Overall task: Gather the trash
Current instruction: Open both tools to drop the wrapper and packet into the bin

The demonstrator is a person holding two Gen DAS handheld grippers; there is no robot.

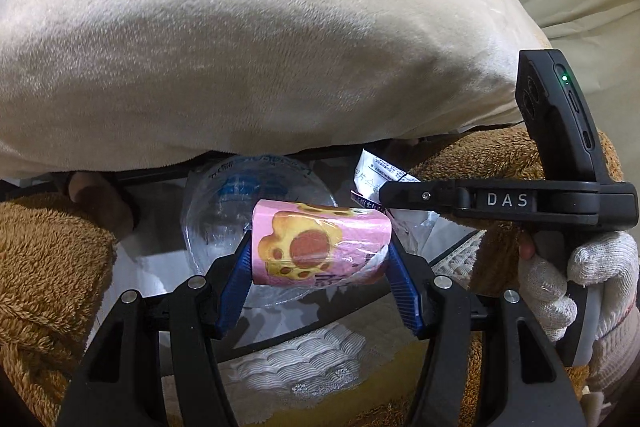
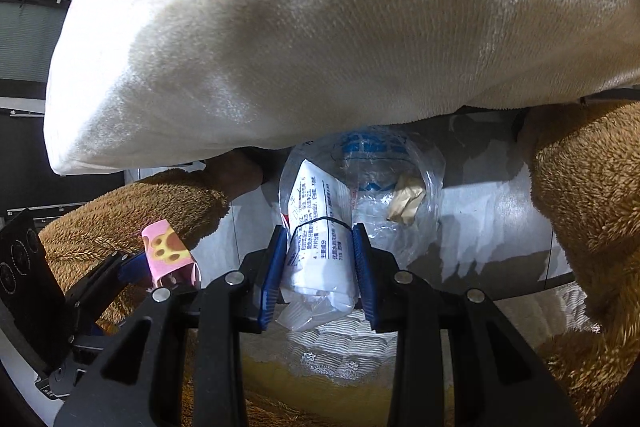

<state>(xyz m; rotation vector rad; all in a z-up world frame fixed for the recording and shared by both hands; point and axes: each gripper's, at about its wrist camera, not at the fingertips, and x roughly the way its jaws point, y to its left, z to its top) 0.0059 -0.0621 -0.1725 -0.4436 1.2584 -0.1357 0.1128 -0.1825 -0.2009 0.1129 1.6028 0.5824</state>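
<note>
wrapper (image 1: 320, 247): glossy plastic film | cushion (image 1: 240, 35): matt plush cloth | sleeve (image 2: 132, 211): shaggy fleece

Each camera rides on its own gripper and looks steeply down along the blue fingers, very close to what lies beneath. Both views face the mouth of the clear plastic bag (image 1: 224, 203) below a cream cushion (image 1: 260, 47) that fills the upper half. The left view catches the right gripper (image 1: 384, 193) at its right; the right view catches the left gripper (image 2: 132, 263) at its lower left.
</note>
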